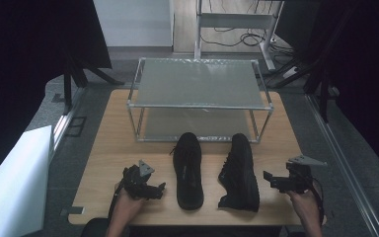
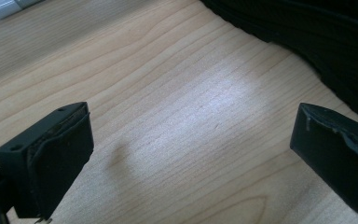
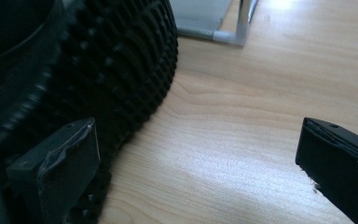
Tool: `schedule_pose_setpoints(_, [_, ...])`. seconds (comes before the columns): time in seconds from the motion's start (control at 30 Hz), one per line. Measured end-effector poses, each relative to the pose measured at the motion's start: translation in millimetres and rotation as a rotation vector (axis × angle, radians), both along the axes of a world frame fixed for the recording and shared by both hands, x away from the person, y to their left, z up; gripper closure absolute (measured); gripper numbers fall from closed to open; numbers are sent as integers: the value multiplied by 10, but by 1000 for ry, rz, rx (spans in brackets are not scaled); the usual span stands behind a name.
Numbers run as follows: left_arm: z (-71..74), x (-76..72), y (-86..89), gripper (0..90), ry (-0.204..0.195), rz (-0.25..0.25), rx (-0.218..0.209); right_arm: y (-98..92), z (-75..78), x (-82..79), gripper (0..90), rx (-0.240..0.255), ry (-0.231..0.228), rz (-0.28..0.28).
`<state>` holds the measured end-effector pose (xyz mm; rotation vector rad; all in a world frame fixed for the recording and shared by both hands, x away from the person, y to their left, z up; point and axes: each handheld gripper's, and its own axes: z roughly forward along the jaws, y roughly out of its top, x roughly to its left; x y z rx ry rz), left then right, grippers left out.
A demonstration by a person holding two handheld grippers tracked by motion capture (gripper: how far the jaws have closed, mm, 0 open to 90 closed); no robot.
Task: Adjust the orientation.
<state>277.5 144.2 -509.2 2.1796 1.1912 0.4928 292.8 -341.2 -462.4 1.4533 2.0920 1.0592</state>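
Note:
Two black shoes lie on the wooden table in front of a metal rack. The left shoe stands upright; the right shoe lies tipped on its side, its ribbed sole facing my right gripper. My left gripper is open just left of the left shoe, whose edge crosses the upper right of the left gripper view; the left gripper has bare wood between its jaws. My right gripper is open right of the right shoe, and the right gripper holds nothing.
The two-shelf metal rack with frosted panels stands at the table's far half; its corner post is close by. A white board leans off the table to the left. Dark stands and cables sit on the floor behind.

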Motion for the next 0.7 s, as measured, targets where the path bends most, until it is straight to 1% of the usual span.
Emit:
schedule_pose_setpoints(0.03, [0, 0, 0, 0, 0, 0, 0, 0, 0, 0, 0, 0, 0, 0])
schedule_pose_setpoints(0.17, [-4, 3, -2, 0, 2, 1, 0, 54, 117, -23, 0, 4, -9, 14])
schedule_pose_setpoints(0.27, [-2, 3, -3, 0, 3, 2, -2, 140, 182, -32, 0, 7, -24, 35])
schedule_pose_setpoints(0.3, [-3, 2, -4, 0, 2, -1, -1, 202, 214, -33, 0, 10, -29, 52])
schedule_pose_setpoints(0.33, [-3, 2, -4, 0, 2, -1, -1, 202, 214, -33, 0, 10, -29, 52])
schedule_pose_setpoints(0.47, [-11, 4, -8, 0, 10, -3, 1, 344, 223, -24, 0, 10, -26, 80])
schedule_pose_setpoints(0.57, [-12, 4, -10, 0, 10, -3, 2, 386, 196, -14, 0, 8, -18, 84])
schedule_pose_setpoints(0.6, [-12, 2, -10, 0, 11, -5, 0, 420, 160, -9, 0, -18, -11, 76])
schedule_pose_setpoints(0.7, [-13, 2, -12, 0, 12, -5, 1, 420, 144, -11, 0, -9, -10, 74])
